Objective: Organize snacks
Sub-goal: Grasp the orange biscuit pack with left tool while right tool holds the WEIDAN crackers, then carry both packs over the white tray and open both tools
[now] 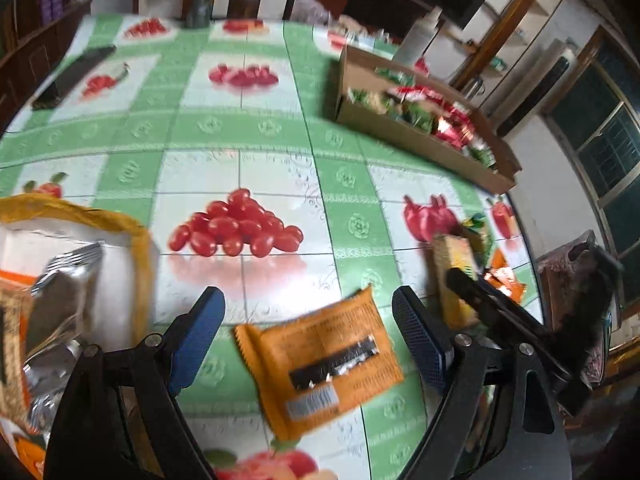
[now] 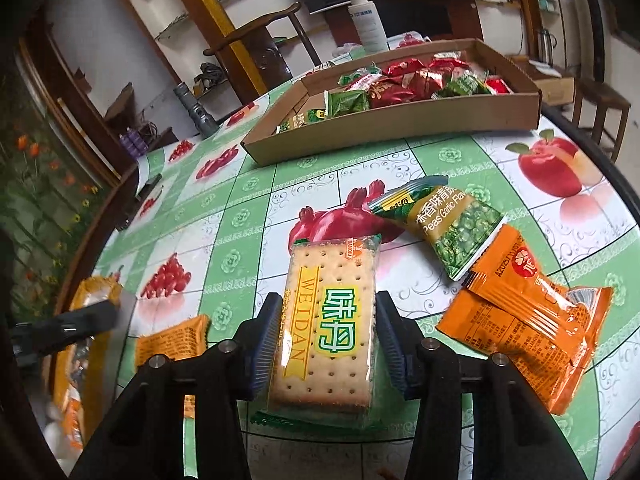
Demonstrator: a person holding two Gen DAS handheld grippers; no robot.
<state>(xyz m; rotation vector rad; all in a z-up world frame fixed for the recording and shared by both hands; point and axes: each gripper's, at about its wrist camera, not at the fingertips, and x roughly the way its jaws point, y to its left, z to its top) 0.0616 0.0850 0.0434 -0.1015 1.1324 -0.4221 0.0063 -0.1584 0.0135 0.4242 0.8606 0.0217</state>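
Note:
A WEIDAN cracker packet [image 2: 324, 320] lies on the fruit-print tablecloth, and my right gripper [image 2: 328, 304] is shut on its long sides, both blue pads against the wrapper. In the left wrist view my left gripper [image 1: 308, 304] stands open above an orange snack packet [image 1: 320, 364], which lies flat between its fingers untouched. To its left is an orange-rimmed white box [image 1: 140, 248] holding silver and orange packets. A cardboard tray [image 2: 400, 124] at the back holds several red and green packets. The right gripper [image 1: 480, 300] with the crackers shows at the right.
A green peas packet [image 2: 452, 220] and two orange packets [image 2: 520, 320] lie right of the crackers. A white spray bottle [image 2: 366, 20] and a grey torch [image 2: 196, 108] stand at the far edge. A dark flat device [image 1: 72, 76] lies far left. Wooden chairs surround the table.

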